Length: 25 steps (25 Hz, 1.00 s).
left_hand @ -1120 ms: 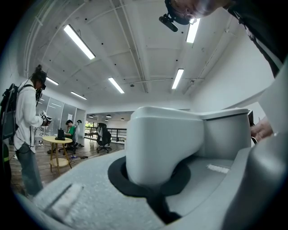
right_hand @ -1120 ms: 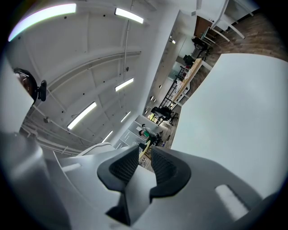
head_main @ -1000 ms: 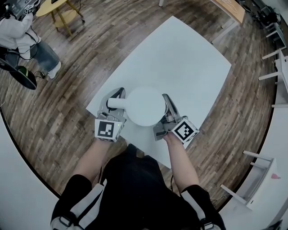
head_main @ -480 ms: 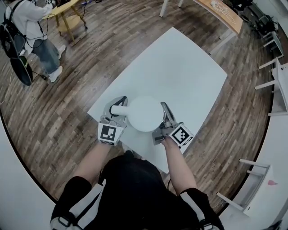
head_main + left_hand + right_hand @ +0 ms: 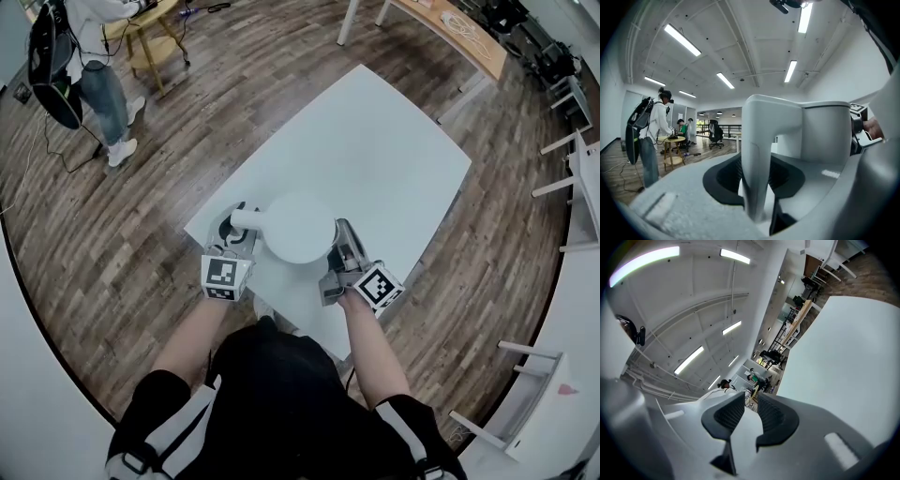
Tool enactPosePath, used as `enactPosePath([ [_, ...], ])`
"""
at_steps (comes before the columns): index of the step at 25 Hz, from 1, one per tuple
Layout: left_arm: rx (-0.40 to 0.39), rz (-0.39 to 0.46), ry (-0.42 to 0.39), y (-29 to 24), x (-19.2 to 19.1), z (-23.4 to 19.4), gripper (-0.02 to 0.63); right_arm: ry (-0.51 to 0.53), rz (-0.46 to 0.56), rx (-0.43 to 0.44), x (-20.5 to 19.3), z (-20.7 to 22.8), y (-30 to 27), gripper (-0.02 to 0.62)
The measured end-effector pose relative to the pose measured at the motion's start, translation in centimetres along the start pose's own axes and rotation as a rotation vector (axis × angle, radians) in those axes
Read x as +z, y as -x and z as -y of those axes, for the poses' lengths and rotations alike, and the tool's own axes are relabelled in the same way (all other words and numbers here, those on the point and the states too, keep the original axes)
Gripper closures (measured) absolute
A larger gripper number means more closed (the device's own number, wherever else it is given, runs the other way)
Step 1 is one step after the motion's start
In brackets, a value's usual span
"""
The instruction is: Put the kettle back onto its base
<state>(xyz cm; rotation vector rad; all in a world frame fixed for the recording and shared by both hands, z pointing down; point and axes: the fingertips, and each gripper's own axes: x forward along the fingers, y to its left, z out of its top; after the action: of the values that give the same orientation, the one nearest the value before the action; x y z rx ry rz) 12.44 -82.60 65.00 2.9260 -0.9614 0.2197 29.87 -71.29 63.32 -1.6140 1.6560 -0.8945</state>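
Observation:
The white kettle (image 5: 300, 228) stands near the front left corner of the white table (image 5: 394, 141), seen from above. Its base is hidden. The kettle's handle (image 5: 246, 218) points left and sits between the jaws of my left gripper (image 5: 232, 234). In the left gripper view these jaws are opening, and the handle (image 5: 757, 140) stands upright between the black pads (image 5: 724, 180) with a gap on each side. My right gripper (image 5: 342, 246) is against the kettle's right edge, rolled onto its side. Its jaws (image 5: 750, 411) are nearly closed on a thin white piece of the kettle.
The table's front edge runs just under both grippers, with wood floor (image 5: 122, 244) around it. A person (image 5: 89, 56) stands by a small yellow table (image 5: 150, 28) at the far left. A wooden desk (image 5: 450, 23) and white chairs (image 5: 577, 122) stand on the right.
My left gripper's jaws have opened off the kettle's handle, which they were clamping before. The right gripper has kept its place at the kettle's right edge.

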Motion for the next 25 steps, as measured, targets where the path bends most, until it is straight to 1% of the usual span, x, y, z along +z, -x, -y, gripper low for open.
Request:
enactPosePath([
  [1, 0.008, -0.017, 0.005, 0.2, -0.3, 0.0, 0.486, -0.004, 0.001, 0.007, 0.2, -0.1, 0.3, 0.512],
  [3, 0.018, -0.051, 0.003, 0.6, -0.9, 0.0, 0.452, -0.01, 0.0, 0.013, 0.4, -0.3, 1.0, 0.512],
  [8, 0.08, -0.096, 0.016, 2.4, -1.8, -0.2, 0.451, 0.004, -0.016, -0.007, 0.9, 0.0, 3.6, 0.512],
  [12, 0.132, -0.097, 0.054, 5.1, -1.4, 0.5, 0.451, 0.033, -0.027, 0.045, 1.5, -1.5, 5.8, 0.514],
  [14, 0.145, -0.072, 0.081, 6.7, -0.5, 1.5, 0.451, 0.062, -0.046, 0.059, 1.6, -2.2, 7.2, 0.516],
  [16, 0.154, -0.033, 0.11, 8.1, 0.8, 2.9, 0.451, 0.099, -0.058, 0.091, 2.0, -3.4, 8.4, 0.52],
  [20, 0.163, 0.037, 0.142, 10.9, 3.0, 5.1, 0.453, 0.164, -0.083, 0.137, 2.0, -5.0, 10.4, 0.534],
  [21, 0.165, 0.053, 0.145, 11.7, 3.5, 5.6, 0.466, 0.187, -0.091, 0.144, 1.9, -5.3, 10.9, 0.537],
  [25, 0.185, 0.11, 0.148, 15.0, 4.8, 7.2, 0.567, 0.271, -0.12, 0.188, 1.0, -7.1, 12.7, 0.555],
])
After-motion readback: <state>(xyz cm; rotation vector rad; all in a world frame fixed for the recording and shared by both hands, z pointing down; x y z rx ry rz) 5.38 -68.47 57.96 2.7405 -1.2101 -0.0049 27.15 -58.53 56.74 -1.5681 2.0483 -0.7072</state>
